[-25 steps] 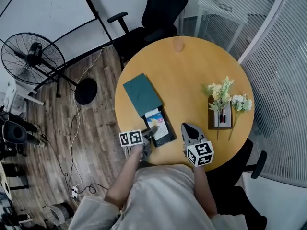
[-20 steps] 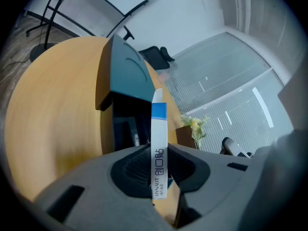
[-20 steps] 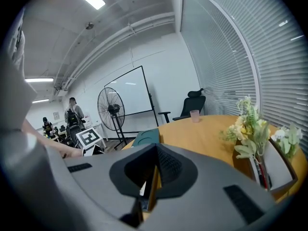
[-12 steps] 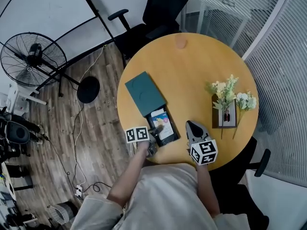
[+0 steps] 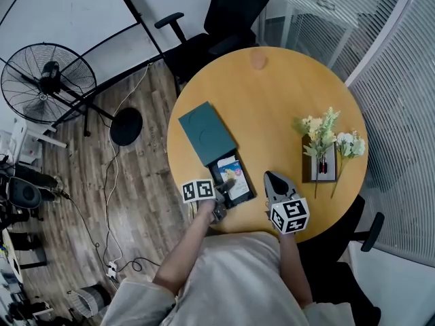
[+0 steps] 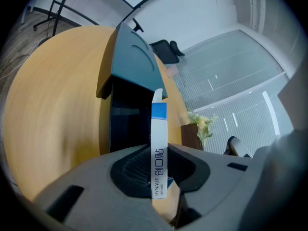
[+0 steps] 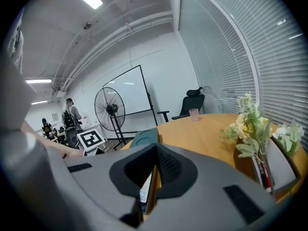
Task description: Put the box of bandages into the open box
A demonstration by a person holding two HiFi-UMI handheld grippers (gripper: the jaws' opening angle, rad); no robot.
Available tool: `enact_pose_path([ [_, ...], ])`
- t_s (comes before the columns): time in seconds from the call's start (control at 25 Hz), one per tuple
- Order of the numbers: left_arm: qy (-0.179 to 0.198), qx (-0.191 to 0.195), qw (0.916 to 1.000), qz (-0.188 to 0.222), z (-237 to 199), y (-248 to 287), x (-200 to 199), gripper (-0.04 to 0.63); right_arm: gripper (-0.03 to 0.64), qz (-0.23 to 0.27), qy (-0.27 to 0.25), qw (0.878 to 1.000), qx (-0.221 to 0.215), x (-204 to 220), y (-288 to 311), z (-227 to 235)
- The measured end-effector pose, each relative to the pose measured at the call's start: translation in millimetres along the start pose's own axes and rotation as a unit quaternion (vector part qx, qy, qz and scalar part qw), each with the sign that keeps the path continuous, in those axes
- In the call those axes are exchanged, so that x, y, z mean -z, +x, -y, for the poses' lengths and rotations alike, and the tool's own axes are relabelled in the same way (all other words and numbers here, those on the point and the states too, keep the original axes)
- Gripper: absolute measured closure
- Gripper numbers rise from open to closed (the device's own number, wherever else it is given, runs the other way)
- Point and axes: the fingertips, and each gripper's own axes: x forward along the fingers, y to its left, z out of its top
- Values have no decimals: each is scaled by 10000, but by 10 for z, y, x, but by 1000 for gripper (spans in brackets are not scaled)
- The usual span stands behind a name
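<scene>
Inside the open box (image 5: pixel 245 195), bandage box (image 5: pixel 233 175) seemingly rests.

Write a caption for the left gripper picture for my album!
Left gripper pinches the box of bandages edge-on, facing the dark open box on the table.

Head view looks steeply down over the whole desk (image 5: pixel 285 94); left gripper view and right gripper view skim it low and close, all sharing the open box (image 5: pixel 204 131).

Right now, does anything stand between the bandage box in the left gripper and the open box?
Nothing visible does. The left gripper holds the bandage box right over the open box, whose lid lies swung back.
</scene>
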Motion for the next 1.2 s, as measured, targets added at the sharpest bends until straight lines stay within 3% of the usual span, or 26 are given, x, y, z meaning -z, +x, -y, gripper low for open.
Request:
enact_pose_path([
  [0.4, -132, -117, 9998, -20, -32, 26, 10, 515, 621, 22, 42, 10000, 77, -1, -22, 41],
  [1.2, -242, 84, 9994, 242, 48, -96, -78, 483, 621, 48, 65, 9999, 95, 0, 6, 48],
])
